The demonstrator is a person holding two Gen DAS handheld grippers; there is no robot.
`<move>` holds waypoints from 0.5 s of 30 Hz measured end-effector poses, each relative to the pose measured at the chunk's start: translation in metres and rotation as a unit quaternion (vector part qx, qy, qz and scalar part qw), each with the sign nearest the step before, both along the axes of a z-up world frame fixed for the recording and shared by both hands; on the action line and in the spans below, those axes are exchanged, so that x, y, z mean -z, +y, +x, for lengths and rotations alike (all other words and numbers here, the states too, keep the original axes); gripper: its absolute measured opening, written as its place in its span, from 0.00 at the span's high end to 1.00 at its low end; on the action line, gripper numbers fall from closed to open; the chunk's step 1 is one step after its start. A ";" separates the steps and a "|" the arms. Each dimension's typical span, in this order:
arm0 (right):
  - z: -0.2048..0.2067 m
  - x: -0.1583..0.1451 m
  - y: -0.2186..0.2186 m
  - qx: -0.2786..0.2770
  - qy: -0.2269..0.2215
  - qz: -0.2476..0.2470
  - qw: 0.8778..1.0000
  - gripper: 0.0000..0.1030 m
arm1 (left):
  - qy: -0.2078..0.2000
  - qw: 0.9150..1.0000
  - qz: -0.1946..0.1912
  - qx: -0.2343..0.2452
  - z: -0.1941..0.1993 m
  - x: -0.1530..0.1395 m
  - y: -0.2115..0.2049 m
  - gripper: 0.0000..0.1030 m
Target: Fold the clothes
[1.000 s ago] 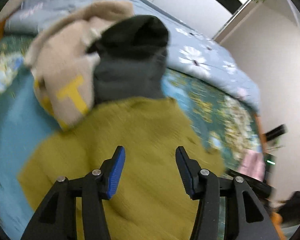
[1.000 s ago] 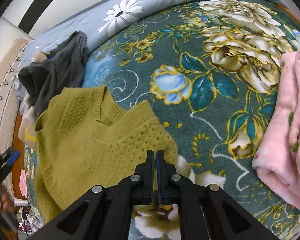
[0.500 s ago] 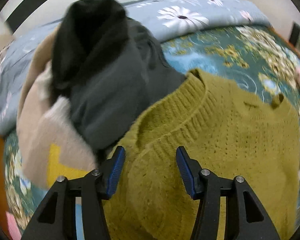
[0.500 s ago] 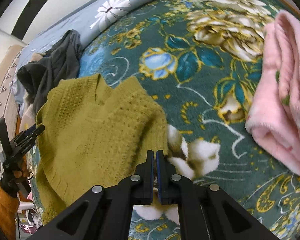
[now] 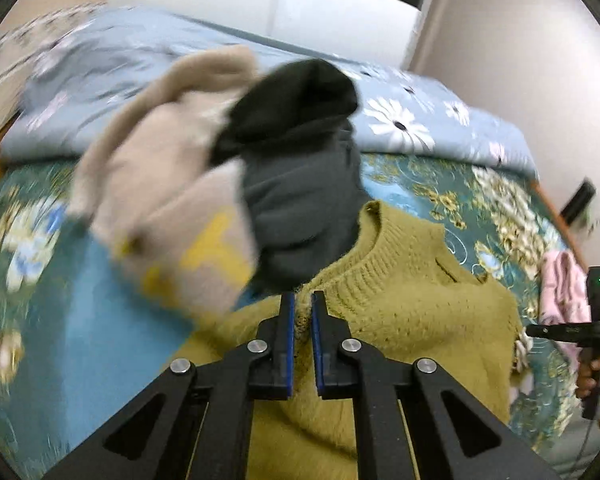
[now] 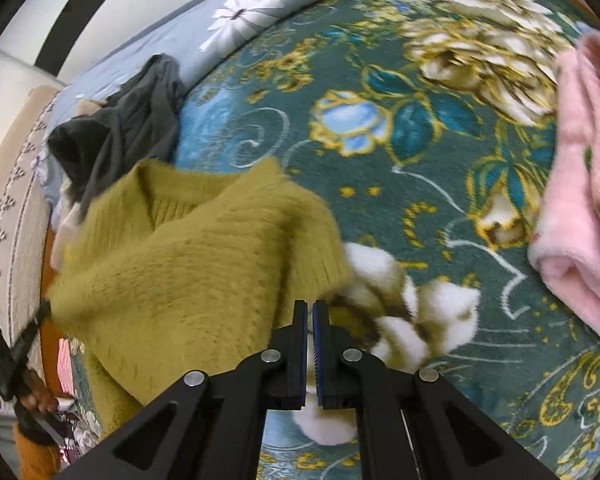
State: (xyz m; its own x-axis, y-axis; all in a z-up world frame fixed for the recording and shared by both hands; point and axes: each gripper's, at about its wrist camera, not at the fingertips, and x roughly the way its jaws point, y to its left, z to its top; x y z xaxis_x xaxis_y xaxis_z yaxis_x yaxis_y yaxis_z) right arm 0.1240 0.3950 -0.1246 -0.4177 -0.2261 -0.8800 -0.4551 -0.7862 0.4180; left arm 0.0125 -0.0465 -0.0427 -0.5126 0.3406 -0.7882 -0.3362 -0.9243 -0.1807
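An olive-green knitted sweater (image 5: 412, 312) lies on a bed, spread over a teal blanket (image 6: 440, 184) printed with large white, gold and blue flowers. Its ribbed collar points toward the head of the bed, and part of the knit is bunched and lifted rather than lying flat.

The left gripper (image 5: 303, 300) has just been closing and now has its 2 blue-padded jaws pinched on a fold of the sweater at the edge near the collar; green yarn shows in the narrow slit between the pads. The right gripper (image 6: 309, 308) has its jaws pressed together at the sweater's opposite edge, where the knit meets the blanket. Whether cloth is caught between them cannot be told from either view, since only the pale flower of the blanket shows through the slit.

Just beyond the collar sits a heap of other clothes: a dark grey garment (image 5: 300, 200) resting on a beige garment (image 5: 172, 184) with a yellow letter-like patch. The grey one touches the sweater's collar. Both are blurred in the left view.

A folded pink fleece item (image 6: 580, 208) lies on the blanket, well apart from the sweater, on the right side. A pale blue quilt (image 5: 412, 128) with white daisies runs along the far edge of the bed, against a white wall (image 5: 520, 60).

No containers appear in either view.
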 end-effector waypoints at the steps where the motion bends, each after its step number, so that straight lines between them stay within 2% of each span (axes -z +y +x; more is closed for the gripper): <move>1: -0.004 -0.001 -0.004 -0.008 0.002 0.001 1.000 0.95 | -0.004 1.000 -0.004 -0.011 0.009 0.003 -0.014 0.93; 6: -0.028 -0.009 -0.022 -0.043 0.014 0.005 0.999 0.95 | -0.050 0.996 -0.011 -0.077 0.037 0.028 -0.079 0.93; 11: -0.067 -0.015 -0.038 -0.079 0.026 0.005 0.997 0.95 | -0.076 0.992 -0.009 -0.102 0.050 0.050 -0.096 0.93; 12: -0.075 -0.016 -0.041 -0.085 0.027 0.005 0.996 0.88 | -0.080 0.992 -0.012 -0.102 0.051 0.054 -0.093 0.93; 13: -0.085 -0.016 -0.043 -0.091 0.025 0.006 0.996 0.73 | -0.086 0.991 -0.011 -0.104 0.054 0.057 -0.093 0.93; 15: -0.104 -0.013 -0.047 -0.101 0.019 0.008 0.995 0.60 | -0.094 0.989 -0.004 -0.110 0.058 0.063 -0.097 0.93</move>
State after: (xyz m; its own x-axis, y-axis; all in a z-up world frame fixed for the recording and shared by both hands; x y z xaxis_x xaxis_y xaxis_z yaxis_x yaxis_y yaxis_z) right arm 0.0198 0.3484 -0.1115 -0.3978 -0.2958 -0.8685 -0.2707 -0.8666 0.4192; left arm 0.0703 -0.1437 -0.1059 -0.4181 0.2298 -0.8789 -0.0878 -0.9732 -0.2127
